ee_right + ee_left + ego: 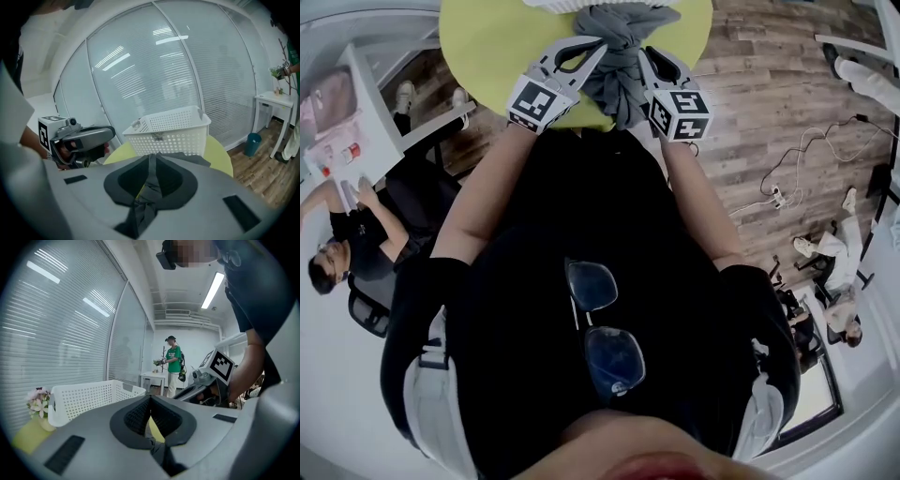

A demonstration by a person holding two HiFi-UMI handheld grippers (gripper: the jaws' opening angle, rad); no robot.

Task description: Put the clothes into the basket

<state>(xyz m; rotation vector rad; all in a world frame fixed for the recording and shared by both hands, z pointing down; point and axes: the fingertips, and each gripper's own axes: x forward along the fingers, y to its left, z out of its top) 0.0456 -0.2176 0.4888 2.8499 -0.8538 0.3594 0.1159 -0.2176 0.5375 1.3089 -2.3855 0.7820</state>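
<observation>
Left tongs point(598, 44) and right tongs point(644, 52) are both clamped on the grey garment point(620, 80). It hangs bunched between them over the table point(487, 47), probably to go as one bundle into the basket point(168, 129) ahead.

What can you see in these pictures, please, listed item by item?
grey garment: one, grey, bunched on the table's near edge
basket: one, white, on the table behind the garment
table: one, yellow-green, round
flowers: one bunch, pink and white, beside the basket
bin: one, blue, on the wooden floor
side table: one, white, far end
person in green shirt: one, beside the side table
cables: several, white, floor at right
left tool: one, grey, shut on the garment
right tool: one, grey, shut on the garment
</observation>
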